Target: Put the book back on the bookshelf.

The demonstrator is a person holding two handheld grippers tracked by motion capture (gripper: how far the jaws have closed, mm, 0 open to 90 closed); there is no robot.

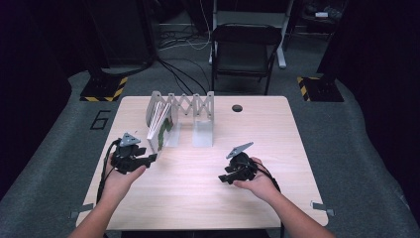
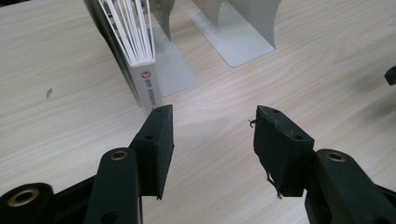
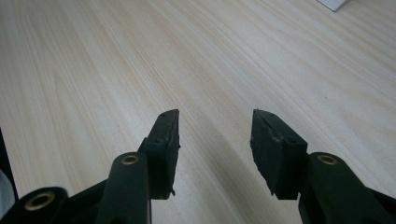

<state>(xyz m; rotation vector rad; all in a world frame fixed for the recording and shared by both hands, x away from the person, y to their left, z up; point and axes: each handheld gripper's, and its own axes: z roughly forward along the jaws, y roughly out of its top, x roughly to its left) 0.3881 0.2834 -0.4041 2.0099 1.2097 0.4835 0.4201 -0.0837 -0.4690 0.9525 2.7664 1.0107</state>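
The thin white book with a green picture on its cover (image 1: pixel 159 130) stands at the far left of the pale wooden counter (image 1: pixel 198 198). It leans inside the left slot of the light grey metal expanding book rack (image 1: pixel 190 105), so the rack keeps it from falling flat. In the left gripper view its pages fan open at the top and its white spine (image 2: pixel 148 86) points toward the near side; I think this makes the spine the easy part to grasp.

The left gripper (image 1: pixel 148 159) is held low, just beside the near end of the book, with its fingers (image 2: pixel 159 140) spread and holding nothing. One finger is almost at the spine, but I cannot tell if it touches. The right gripper (image 1: pixel 224 178) waits well apart, at the near right over bare counter, its fingers (image 3: pixel 166 144) also spread and empty.

The right slot of the rack holds no book. The upright plate of the rack next to the book could stand in the way of a finger on that side. A small dark round hole (image 1: pixel 237 108) is in the far part of the counter, and a black folding chair (image 1: pixel 245 49) stands on the floor behind it, both well away from the work.
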